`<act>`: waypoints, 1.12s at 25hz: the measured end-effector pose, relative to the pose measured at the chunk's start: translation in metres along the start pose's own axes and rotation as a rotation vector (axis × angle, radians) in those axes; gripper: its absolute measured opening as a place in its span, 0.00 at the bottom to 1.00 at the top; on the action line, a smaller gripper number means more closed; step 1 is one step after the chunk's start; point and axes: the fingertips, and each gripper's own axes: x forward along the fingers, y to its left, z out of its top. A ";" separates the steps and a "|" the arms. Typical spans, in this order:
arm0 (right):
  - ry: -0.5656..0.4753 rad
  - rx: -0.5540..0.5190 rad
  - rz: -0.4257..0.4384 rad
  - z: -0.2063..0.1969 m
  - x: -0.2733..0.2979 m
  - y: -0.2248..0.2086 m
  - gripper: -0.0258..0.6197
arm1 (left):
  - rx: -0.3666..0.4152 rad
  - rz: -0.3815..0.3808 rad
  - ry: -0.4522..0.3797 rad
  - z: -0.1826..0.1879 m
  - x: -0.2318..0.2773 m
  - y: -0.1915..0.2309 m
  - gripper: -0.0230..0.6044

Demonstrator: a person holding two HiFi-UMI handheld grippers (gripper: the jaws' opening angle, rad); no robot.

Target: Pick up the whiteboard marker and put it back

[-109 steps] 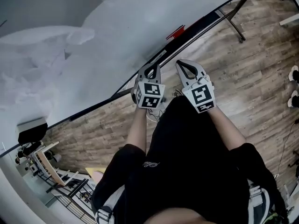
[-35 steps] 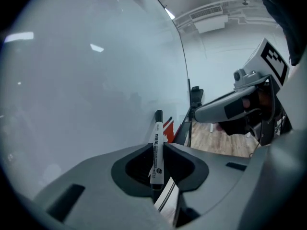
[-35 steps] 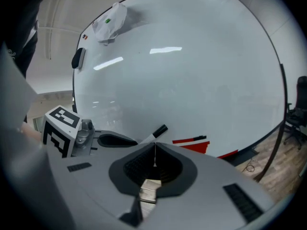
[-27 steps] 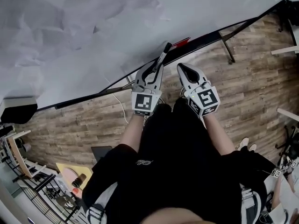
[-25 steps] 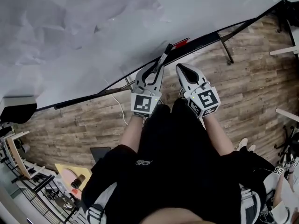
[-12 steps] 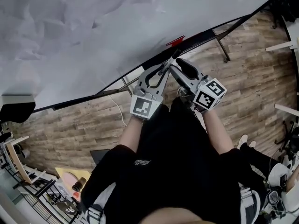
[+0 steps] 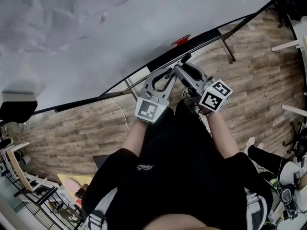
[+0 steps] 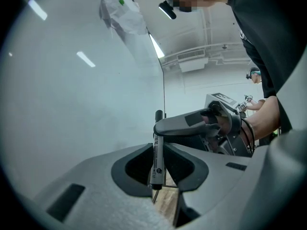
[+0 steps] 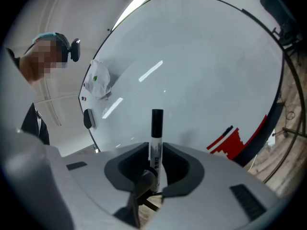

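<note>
Whiteboard marker (image 8: 156,150) judged light, stiff, slippery; barrel is pinched by left gripper (image 8: 158,158); right gripper (image 9: 156,152) jaws, just closing, are clamped higher up.

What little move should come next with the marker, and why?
Probably the left gripper should open its jaws. It is clamped on the whiteboard marker, and the jaws of the right gripper, which have just been closing, now look pressed on the marker as well. Letting go would leave one gripper free to put it back.
</note>
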 end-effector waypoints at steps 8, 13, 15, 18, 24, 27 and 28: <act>0.003 -0.060 -0.093 -0.014 -0.005 0.000 0.13 | 0.002 -0.032 0.052 -0.013 -0.008 -0.004 0.15; -0.017 -0.114 -0.193 -0.018 -0.016 -0.001 0.13 | -0.010 -0.057 0.096 -0.021 -0.013 -0.011 0.15; -0.045 -0.135 -0.248 -0.015 -0.026 -0.006 0.13 | -0.040 -0.045 0.098 -0.027 -0.019 -0.008 0.15; -0.046 -0.222 -0.344 -0.014 -0.042 -0.012 0.13 | -0.075 -0.022 0.110 -0.031 -0.029 0.003 0.15; 0.106 -0.606 -0.583 -0.025 -0.066 -0.012 0.13 | -0.055 -0.005 0.155 -0.039 -0.035 -0.002 0.05; 0.131 -0.662 -0.630 -0.026 -0.075 -0.012 0.13 | -0.047 -0.016 0.172 -0.043 -0.029 -0.011 0.05; 0.137 -0.674 -0.636 -0.026 -0.078 -0.011 0.13 | -0.051 -0.018 0.170 -0.042 -0.027 -0.014 0.05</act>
